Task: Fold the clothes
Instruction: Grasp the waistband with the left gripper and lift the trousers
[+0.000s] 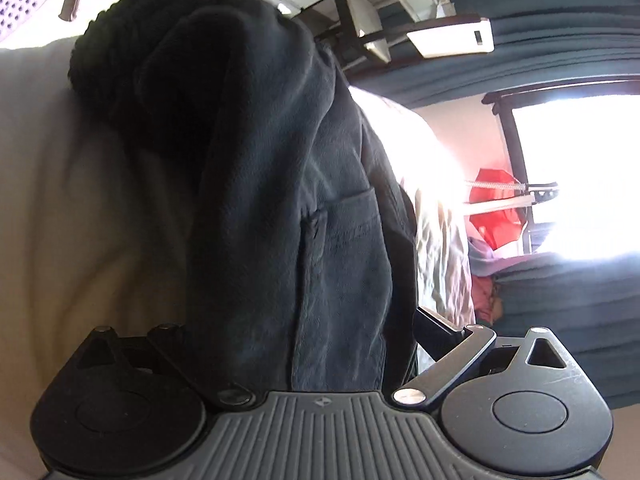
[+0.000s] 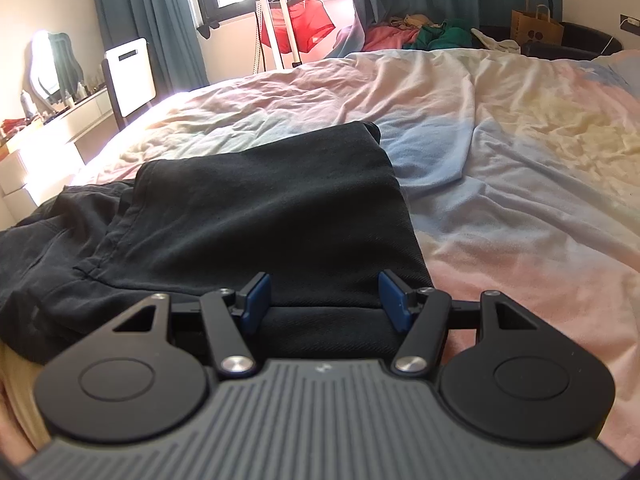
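Sunlit bedding is filling both views. I am hovering the right tongs (image 2: pixel 324 300) released over the near edge of the dark trousers (image 2: pixel 256 216) lying lengthwise up the bed (image 2: pixel 520 140). Cloth is draping between the left tongs (image 1: pixel 304 344), hiding their pads, so their grip is unclear.

Rolled sideways, so the room appears tilted. Dark fleece garment (image 1: pixel 280 200) filling the middle, draped between the spread fingers of the left claw (image 1: pixel 296 344), fingertips mostly hidden by cloth. Pale bed cover (image 1: pixel 60 200) at left. Teal curtains (image 1: pixel 560 60), bright window (image 1: pixel 580 168) and red cloth (image 1: pixel 496 220) at right.
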Available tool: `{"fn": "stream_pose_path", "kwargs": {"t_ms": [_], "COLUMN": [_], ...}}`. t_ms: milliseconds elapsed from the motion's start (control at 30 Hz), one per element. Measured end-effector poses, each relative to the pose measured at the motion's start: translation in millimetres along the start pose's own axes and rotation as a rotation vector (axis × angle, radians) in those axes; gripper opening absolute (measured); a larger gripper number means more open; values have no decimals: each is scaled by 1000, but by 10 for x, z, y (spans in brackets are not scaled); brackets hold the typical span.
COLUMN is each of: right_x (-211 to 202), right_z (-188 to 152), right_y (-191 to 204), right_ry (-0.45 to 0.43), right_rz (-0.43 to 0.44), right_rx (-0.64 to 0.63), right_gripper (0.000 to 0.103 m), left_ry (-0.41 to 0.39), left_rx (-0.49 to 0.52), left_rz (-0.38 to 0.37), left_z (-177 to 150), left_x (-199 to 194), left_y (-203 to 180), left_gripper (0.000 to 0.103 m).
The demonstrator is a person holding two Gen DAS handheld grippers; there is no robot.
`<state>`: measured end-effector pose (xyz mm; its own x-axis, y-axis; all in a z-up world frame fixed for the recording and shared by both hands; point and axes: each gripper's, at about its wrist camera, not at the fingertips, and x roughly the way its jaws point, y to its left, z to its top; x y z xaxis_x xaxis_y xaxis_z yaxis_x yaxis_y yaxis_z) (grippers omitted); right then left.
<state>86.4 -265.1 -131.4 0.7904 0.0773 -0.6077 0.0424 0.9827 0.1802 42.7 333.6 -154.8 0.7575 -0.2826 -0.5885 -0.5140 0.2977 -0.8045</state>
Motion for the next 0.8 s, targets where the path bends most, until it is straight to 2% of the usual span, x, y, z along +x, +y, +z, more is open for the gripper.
{"fn": "stream_pose_path", "kwargs": {"t_ms": [100, 333, 467, 633, 800], "right_x": [-1, 0, -7, -13, -12], "right_z": [-1, -11, -28, -26, -23], "right_y": [21, 55, 83, 93, 97], "right_ry": [-2, -1, -3, -5, -5], "right_rz": [-9, -24, -35, -41, -45], "right_rx": [-11, -33, -54, -57, -57], "right_gripper": [62, 62, 62, 62, 62], "left_ry": [24, -129, -145, -140, -153], "left_rx": [-39, -146, -188, -128, -167], "left_rz": [-16, -21, 2, 47, 16], "left_z": [-44, -15, -32, -46, -48], "left_x": [-63, -400, -469, -512, -587], "left_y": [89, 331, 418, 346, 405], "left_gripper": [95, 96, 96, 96, 96]}}
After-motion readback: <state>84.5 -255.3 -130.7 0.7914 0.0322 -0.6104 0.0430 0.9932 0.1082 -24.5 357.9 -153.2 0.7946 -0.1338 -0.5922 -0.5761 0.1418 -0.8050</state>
